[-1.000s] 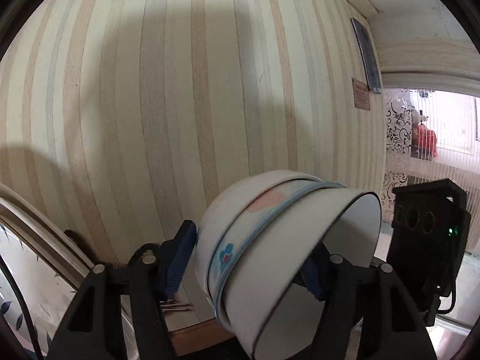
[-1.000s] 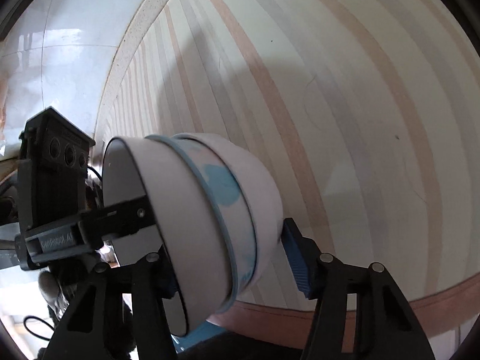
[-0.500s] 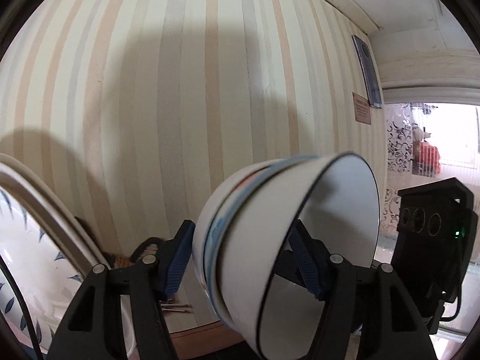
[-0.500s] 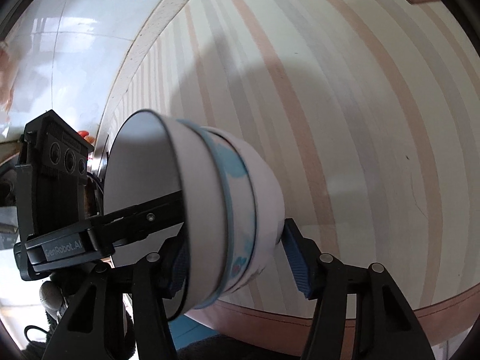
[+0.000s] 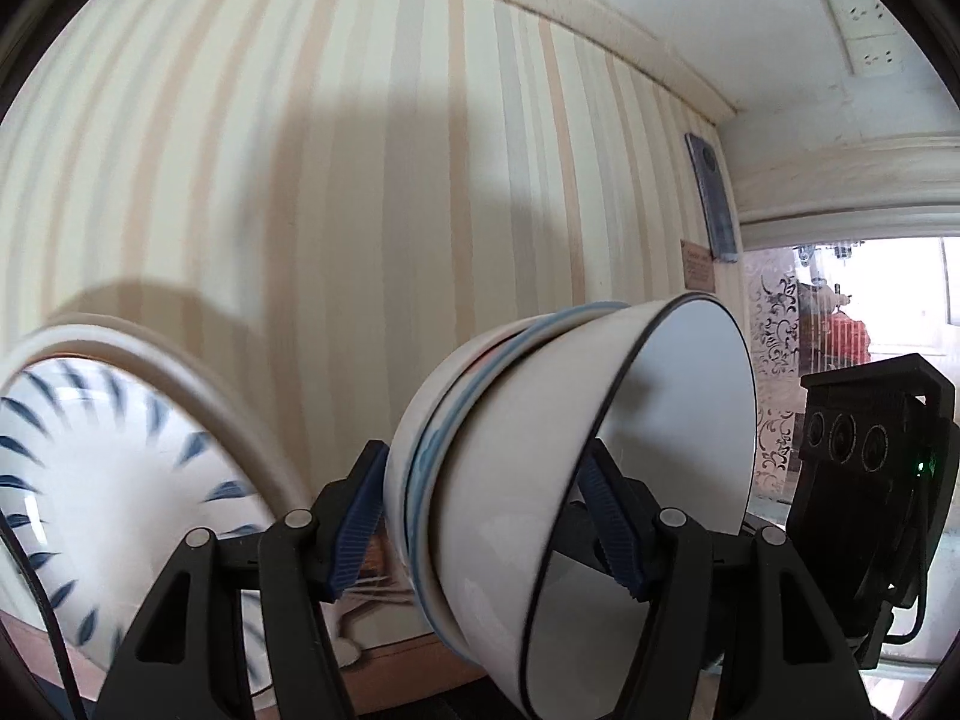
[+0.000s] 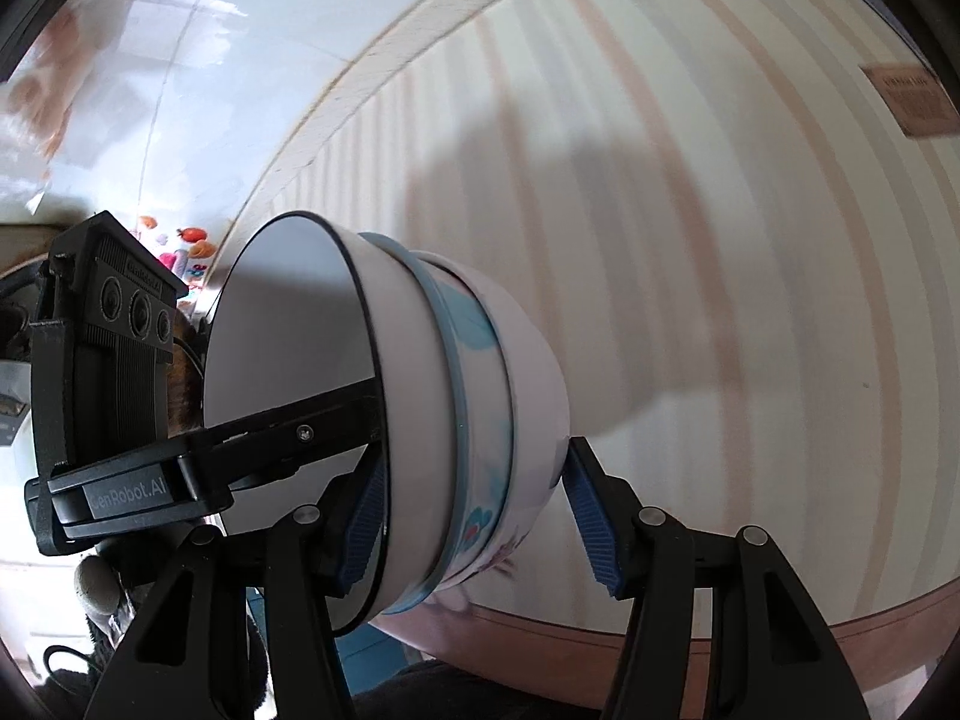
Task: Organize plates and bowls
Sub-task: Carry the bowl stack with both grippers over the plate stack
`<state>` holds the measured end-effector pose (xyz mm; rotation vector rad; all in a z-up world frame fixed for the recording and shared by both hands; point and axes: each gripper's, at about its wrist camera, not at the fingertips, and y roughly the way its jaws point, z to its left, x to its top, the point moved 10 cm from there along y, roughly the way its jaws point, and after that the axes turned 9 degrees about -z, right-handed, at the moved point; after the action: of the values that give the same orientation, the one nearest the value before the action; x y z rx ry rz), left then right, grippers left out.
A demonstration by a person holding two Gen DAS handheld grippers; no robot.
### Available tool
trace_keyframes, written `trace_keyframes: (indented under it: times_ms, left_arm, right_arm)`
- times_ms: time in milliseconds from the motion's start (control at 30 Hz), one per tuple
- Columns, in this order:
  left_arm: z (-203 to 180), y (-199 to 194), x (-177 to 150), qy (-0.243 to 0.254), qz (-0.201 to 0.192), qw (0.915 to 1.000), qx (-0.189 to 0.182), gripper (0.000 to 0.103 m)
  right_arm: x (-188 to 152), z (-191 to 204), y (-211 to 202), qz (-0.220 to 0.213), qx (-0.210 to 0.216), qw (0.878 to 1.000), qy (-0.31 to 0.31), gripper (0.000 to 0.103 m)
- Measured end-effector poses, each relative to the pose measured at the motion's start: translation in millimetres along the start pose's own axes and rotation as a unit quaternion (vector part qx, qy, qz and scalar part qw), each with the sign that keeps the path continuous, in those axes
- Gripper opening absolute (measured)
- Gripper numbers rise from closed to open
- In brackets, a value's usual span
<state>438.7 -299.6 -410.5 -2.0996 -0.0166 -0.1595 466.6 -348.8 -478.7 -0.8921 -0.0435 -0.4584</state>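
Observation:
A stack of three nested bowls (image 5: 528,480), white with a blue-rimmed one in the middle, hangs on its side in front of a striped wall. My left gripper (image 5: 480,519) is shut on it, one pad on the base and one inside the mouth, which faces right. In the right wrist view the bowl stack (image 6: 420,396) opens to the left, and my right gripper (image 6: 477,516) grips it the same way. The left gripper's black finger (image 6: 288,438) crosses the mouth there. A white plate with blue leaf marks (image 5: 120,480) shows blurred at lower left.
The right gripper's black camera housing (image 5: 870,468) sits close on the right of the stack. A striped wall (image 5: 420,210) fills the background, with a brown edge (image 6: 780,636) along its foot. A patterned glass window (image 5: 780,360) lies at the far right.
Both views have tilted upward, showing more ceiling. The bowl stack has turned more side-on in both grippers. The blue-patterned plate has come further into the left wrist view.

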Motion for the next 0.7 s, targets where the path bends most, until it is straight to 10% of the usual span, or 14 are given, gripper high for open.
trace_keyframes:
  times_ms: [700]
  left_arm:
    - [147, -83, -2, -0.071, -0.04, 0.9966, 0.014, 0.062]
  right_arm:
    - [-48, 126, 104, 0.038, 0.019, 0.998, -0.055, 0.059]
